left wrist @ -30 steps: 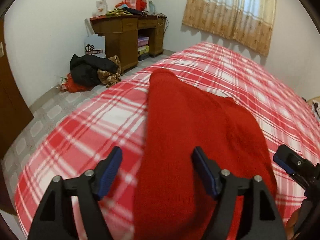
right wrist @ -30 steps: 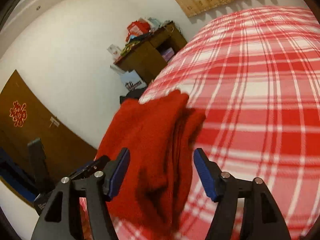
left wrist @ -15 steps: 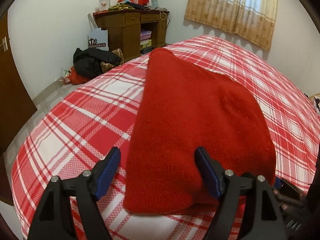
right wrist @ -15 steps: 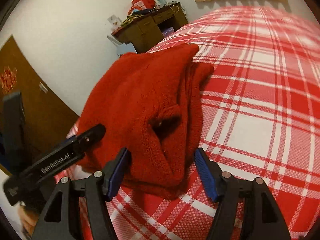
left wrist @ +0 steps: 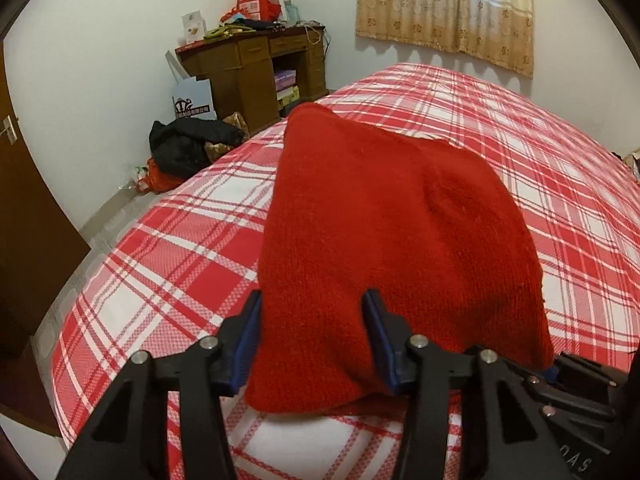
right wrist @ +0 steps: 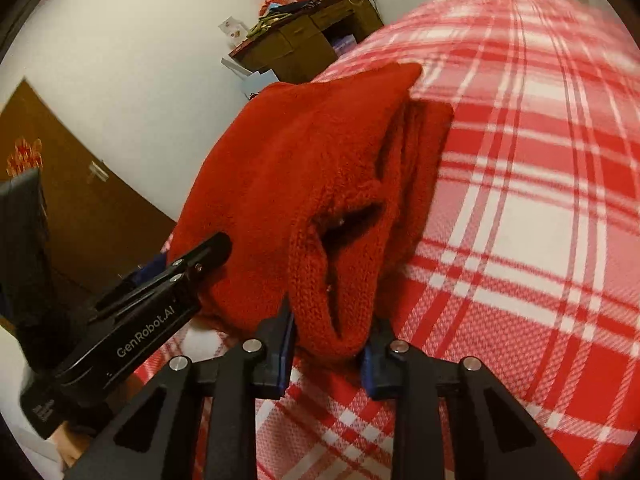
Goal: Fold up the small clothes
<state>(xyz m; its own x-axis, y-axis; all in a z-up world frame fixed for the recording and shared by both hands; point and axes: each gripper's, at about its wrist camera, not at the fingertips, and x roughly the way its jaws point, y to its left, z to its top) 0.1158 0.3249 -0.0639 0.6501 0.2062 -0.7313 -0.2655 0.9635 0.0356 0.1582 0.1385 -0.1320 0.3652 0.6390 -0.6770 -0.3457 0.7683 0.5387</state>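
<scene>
A red knitted sweater (left wrist: 380, 220) lies folded on the red-and-white plaid bed (left wrist: 560, 168). My left gripper (left wrist: 312, 332) has the sweater's near left corner between its jaws, which are closing, and both blue pads touch the knit. In the right wrist view the sweater (right wrist: 300, 160) shows its layered right edge. My right gripper (right wrist: 330, 332) is closing too, its pads pressing a bunched fold of that near edge. The left gripper (right wrist: 188, 260) appears there at the left, its black finger lying against the cloth.
A wooden desk (left wrist: 256, 68) piled with clutter stands by the far wall. Dark clothes (left wrist: 188, 144) lie heaped on the tiled floor beside it. A brown door (left wrist: 24, 220) is at the left and a curtain (left wrist: 444, 12) hangs behind the bed.
Both grippers have come down and forward to the sweater's near edge. Their jaws, wide apart before, have narrowed onto the knit, the right one more than the left.
</scene>
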